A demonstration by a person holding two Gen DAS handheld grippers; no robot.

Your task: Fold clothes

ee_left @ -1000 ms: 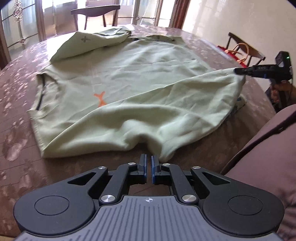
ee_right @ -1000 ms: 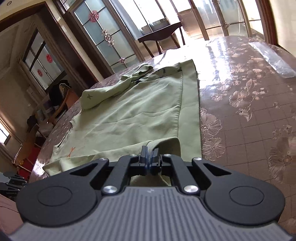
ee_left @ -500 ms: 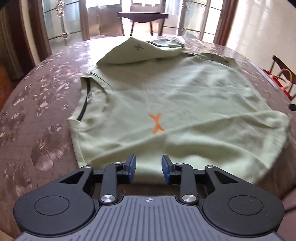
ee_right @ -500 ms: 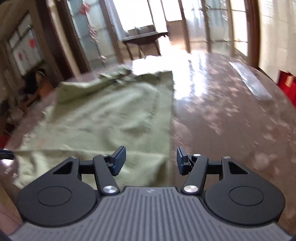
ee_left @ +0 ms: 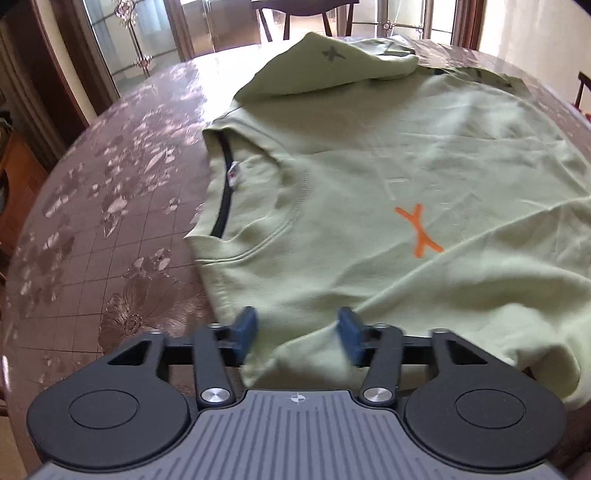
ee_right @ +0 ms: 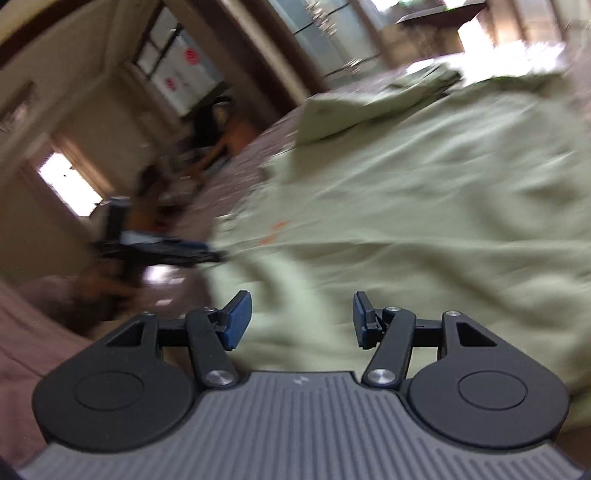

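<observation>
A pale green sweatshirt (ee_left: 369, 177) is lying spread across a round surface (ee_left: 110, 192) covered in a brown flowered cloth, its front facing up and showing a small orange X mark (ee_left: 419, 230) on the chest. The dark-lined neck opening (ee_left: 225, 192) is pointing toward the left of the left wrist view, with a small label just inside it. At the far end one sleeve (ee_left: 325, 66), bearing a dark X, is lying folded over onto the body of the garment. The near side is lying in a loose diagonal fold with rumpled edges, and the lower right corner is drooping over the rim of the surface. The left hand-held gripper (ee_left: 298, 334) is hovering low over the near edge of the sweatshirt with its blue-padded jaws standing well apart, cloth showing between them but nothing pinched. The right hand-held gripper (ee_right: 302, 319) is likewise standing wide open above the wrinkled green fabric, holding nothing; its view is heavily blurred, so fine detail there cannot be told. In that blurred view the sweatshirt (ee_right: 424, 206) is filling most of the right side, the folded sleeve is showing as a lighter shape at the far end, and the left hand-held gripper (ee_right: 199, 253) is appearing as a dark streak at the left edge of the garment. A dark wooden chair (ee_left: 306, 11) is standing beyond the far rim of the surface, in front of glazed doors (ee_left: 147, 40).
</observation>
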